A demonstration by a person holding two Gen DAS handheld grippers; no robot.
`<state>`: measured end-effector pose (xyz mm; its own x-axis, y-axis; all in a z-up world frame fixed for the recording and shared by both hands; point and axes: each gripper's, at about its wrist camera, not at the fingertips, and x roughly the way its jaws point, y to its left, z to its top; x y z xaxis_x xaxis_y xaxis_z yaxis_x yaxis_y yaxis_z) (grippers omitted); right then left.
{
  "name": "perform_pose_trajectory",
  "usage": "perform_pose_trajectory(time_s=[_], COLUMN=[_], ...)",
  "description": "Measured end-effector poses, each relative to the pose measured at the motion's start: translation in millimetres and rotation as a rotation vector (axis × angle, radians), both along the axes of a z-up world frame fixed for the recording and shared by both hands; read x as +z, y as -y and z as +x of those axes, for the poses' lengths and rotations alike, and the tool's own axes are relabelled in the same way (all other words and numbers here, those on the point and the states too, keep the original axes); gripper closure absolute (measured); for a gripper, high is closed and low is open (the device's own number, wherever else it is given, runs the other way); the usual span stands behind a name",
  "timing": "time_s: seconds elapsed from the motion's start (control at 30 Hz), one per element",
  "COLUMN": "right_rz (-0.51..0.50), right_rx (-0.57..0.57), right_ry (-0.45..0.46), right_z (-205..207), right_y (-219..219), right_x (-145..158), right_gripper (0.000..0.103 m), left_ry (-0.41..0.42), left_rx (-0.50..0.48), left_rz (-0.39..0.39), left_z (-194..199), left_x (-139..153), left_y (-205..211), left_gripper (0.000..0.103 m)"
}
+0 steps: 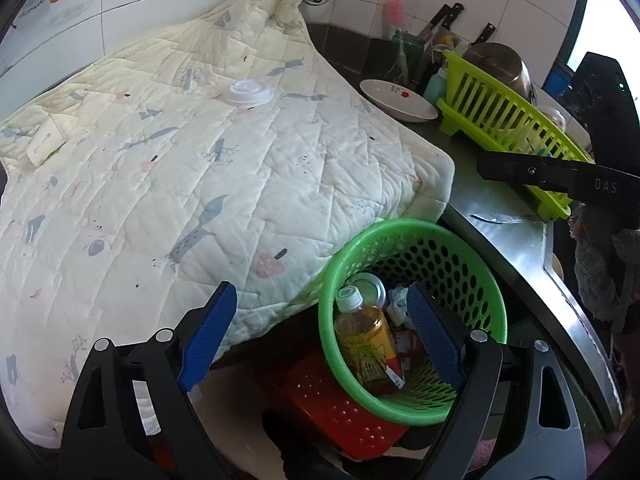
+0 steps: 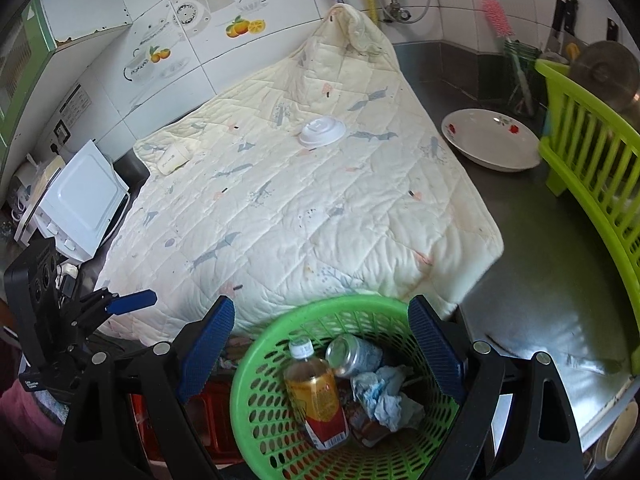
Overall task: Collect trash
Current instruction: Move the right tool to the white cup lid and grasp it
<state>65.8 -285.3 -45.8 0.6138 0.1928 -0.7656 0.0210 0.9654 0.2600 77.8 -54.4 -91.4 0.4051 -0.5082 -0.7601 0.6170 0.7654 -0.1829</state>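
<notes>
A green perforated basket (image 1: 476, 264) (image 2: 256, 364) stands below the counter edge. It holds a tea bottle (image 1: 366, 340) (image 2: 316, 396), a metal can (image 1: 370, 282) (image 2: 354, 354) and crumpled paper (image 2: 384, 396). A white plastic cup lid (image 1: 249, 93) (image 2: 322, 131) lies on the quilted cream cloth (image 1: 160, 180) (image 2: 300, 216). My left gripper (image 1: 320, 336) is open and empty, above the basket's left rim. My right gripper (image 2: 320, 344) is open and empty over the basket. The left gripper also shows at the left in the right wrist view (image 2: 132, 300).
A white bowl (image 1: 396, 100) (image 2: 490, 144), a lime dish rack (image 1: 512, 128) (image 2: 592, 184) with a pot, and knives stand at the right on the steel counter (image 2: 532, 280). A red crate (image 1: 332, 404) sits beside the basket. A white appliance (image 2: 80, 200) stands at the left.
</notes>
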Motion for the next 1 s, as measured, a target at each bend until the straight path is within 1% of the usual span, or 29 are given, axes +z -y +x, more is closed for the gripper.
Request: perform_pose_trajectory(time_s=[0.03,0.1,0.27,0.47,0.67,0.8,0.87,1.0], right_rz=[0.000,-0.003,-0.031,-0.059,-0.067,-0.094,-0.094,-0.118], right_rx=[0.000,0.009,0.029,0.034,0.018,0.003,-0.002,-0.021], right_ry=[0.000,0.000,-0.005,-0.019,-0.044,-0.052,-0.063,-0.075], right_z=[0,14,56,117,183,225,245,286], right_y=[0,-4,-14,-20,-21,-24,-26,-31], right_x=[0,0,-5,-17,-31,-39,-44,-53], right_gripper=[0.018,0.018,0.018,0.018,0.017,0.017,0.015,0.015], left_ry=[-0.002,-0.005,-0.016,-0.039,-0.056,-0.070,-0.075,-0.089], left_rx=[0.009,0.026,0.075,0.137,0.192,0.226,0.239,0.266], left_rz=[-0.003,-0.004,-0.006,-0.007,-0.006,-0.004,0.000,0.002], left_z=[3,9,24,44,64,78,84,97], left_x=[0,0,-2,-9,-15,-19,-21,-25], left_y=[-4,-12,-33,-64,-94,-112,-118,-131], left_gripper=[0.017,0.017,0.017,0.017,0.017,0.017,0.017,0.017])
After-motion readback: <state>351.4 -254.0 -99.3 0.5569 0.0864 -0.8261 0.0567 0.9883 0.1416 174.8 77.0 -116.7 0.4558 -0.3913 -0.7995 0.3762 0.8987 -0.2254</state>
